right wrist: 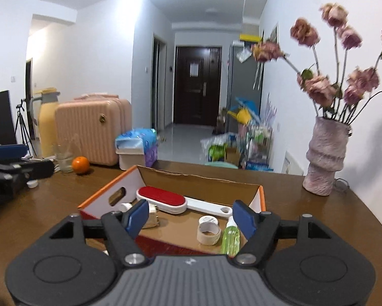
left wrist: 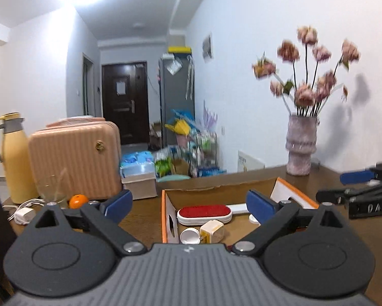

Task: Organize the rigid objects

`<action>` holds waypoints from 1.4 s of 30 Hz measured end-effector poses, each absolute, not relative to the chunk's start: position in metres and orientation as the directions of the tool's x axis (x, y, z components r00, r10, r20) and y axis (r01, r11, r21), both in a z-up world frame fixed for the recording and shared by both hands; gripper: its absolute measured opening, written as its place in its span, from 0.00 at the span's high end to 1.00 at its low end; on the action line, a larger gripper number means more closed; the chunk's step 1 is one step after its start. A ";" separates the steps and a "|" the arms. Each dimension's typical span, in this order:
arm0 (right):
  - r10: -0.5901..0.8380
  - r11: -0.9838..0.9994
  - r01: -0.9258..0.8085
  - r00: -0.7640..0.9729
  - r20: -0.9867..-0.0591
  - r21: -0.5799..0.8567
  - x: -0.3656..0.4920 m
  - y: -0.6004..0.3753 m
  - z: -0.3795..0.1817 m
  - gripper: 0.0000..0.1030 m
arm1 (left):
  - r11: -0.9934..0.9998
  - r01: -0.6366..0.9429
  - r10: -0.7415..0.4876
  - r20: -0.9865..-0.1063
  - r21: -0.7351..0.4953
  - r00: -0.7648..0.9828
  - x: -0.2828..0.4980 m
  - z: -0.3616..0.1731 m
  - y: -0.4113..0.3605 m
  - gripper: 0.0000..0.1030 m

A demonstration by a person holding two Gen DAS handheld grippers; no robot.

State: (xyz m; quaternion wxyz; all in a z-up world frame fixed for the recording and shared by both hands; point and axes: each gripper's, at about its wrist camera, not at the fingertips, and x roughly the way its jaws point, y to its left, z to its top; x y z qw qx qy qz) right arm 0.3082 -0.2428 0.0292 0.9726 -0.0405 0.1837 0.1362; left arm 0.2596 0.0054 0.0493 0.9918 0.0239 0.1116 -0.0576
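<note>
While both grippers hang over the table's (right wrist: 305,204) near side, the box (right wrist: 106,191) serves as landmark. Left of it stand a flask (right wrist: 47,125), a case (right wrist: 89,132), a glass (right wrist: 63,162) and an orange (right wrist: 80,164). The left gripper (left wrist: 189,205) has its jaws spread wide with nothing between them. Inside the box lie a red brush (right wrist: 162,199), a tape roll (right wrist: 208,233) and a green bottle (right wrist: 230,238). The right gripper (right wrist: 191,219) is partly spread, gripping nothing. Right of the box stands a vase (right wrist: 323,158) of flowers.
</note>
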 end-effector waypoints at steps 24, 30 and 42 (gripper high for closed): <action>0.245 0.969 -0.223 0.914 -0.322 0.103 0.120 -0.231 -0.043 0.16 | 0.992 0.113 -0.121 -0.229 -0.051 0.966 0.095 -0.030 0.046 0.01; 0.237 0.971 -0.215 0.906 -0.351 0.101 0.124 -0.227 -0.053 0.16 | 0.991 0.128 -0.133 -0.256 -0.037 0.958 0.109 -0.036 0.040 0.03; 0.303 0.948 -0.226 0.856 -0.418 0.225 0.203 -0.228 -0.073 0.25 | 0.958 0.247 -0.284 -0.408 -0.143 0.868 0.218 -0.055 0.011 0.37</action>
